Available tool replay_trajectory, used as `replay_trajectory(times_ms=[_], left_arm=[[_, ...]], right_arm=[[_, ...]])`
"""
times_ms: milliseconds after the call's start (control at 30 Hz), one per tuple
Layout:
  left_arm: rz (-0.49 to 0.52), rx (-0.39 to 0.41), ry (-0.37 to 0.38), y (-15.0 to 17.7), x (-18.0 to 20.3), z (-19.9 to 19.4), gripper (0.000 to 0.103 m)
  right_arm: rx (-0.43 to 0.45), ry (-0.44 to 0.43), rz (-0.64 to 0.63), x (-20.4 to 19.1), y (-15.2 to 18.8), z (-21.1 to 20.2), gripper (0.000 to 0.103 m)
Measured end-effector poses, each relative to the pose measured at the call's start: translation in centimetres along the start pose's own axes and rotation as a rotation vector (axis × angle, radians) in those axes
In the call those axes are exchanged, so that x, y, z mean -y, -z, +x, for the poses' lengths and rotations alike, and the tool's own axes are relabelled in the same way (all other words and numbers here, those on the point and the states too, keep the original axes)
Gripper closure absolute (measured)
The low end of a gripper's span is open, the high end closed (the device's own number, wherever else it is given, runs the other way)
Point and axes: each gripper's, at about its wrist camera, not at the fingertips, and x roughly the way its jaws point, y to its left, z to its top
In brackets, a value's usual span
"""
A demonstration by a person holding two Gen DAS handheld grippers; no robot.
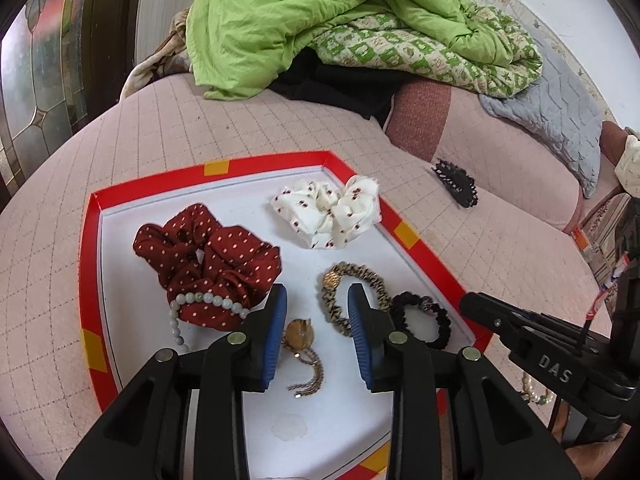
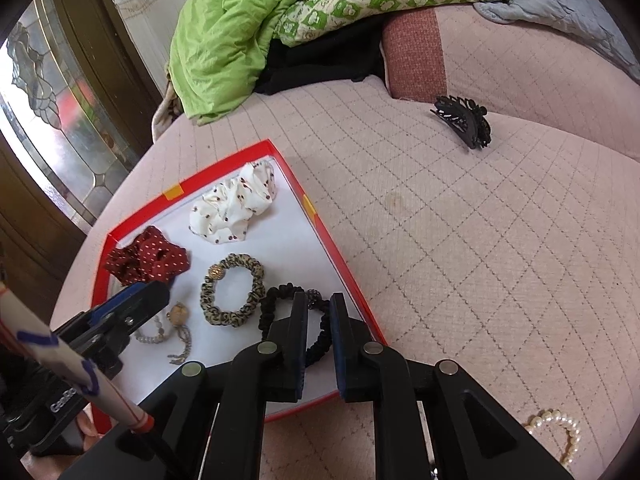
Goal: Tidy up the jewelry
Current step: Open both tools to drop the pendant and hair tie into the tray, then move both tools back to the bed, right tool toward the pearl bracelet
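Hovering over the red-rimmed tray (image 1: 90, 248), the left gripper (image 1: 318, 300) stands part open and empty, the tasselled gold pendant (image 1: 300, 334) just below its fingers. Lower straight, pinch the round body. Rightward, the right gripper (image 2: 319, 312), fingers narrow, holds nothing above the black scrunchie (image 2: 280, 298).

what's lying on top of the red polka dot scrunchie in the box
A pale green bead bracelet drapes over the near edge of the red polka dot scrunchie, trailing onto the box floor. Its end disappears behind the left gripper.
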Motion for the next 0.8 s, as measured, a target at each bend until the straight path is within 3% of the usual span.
replay_trajectory(times_ms=[233,500,800], left_arm=[[0.05,0.051,0.017,-0.2,2.5,-1.3,0.073],[0.165,0.105,0.071,0.8,7.8,-2.9,0.073],[0.286,0.037,0.157,4.6,14.0,-2.6,0.073]], right_arm=[[0.026,-0.023,0.033,2.3,1.3,-3.1,0.091],[0.042,0.005,0.1,8.7,4.3,-7.3,0.091],[0.014,0.051,0.196,16.2,8.6,-9.7,0.089]])
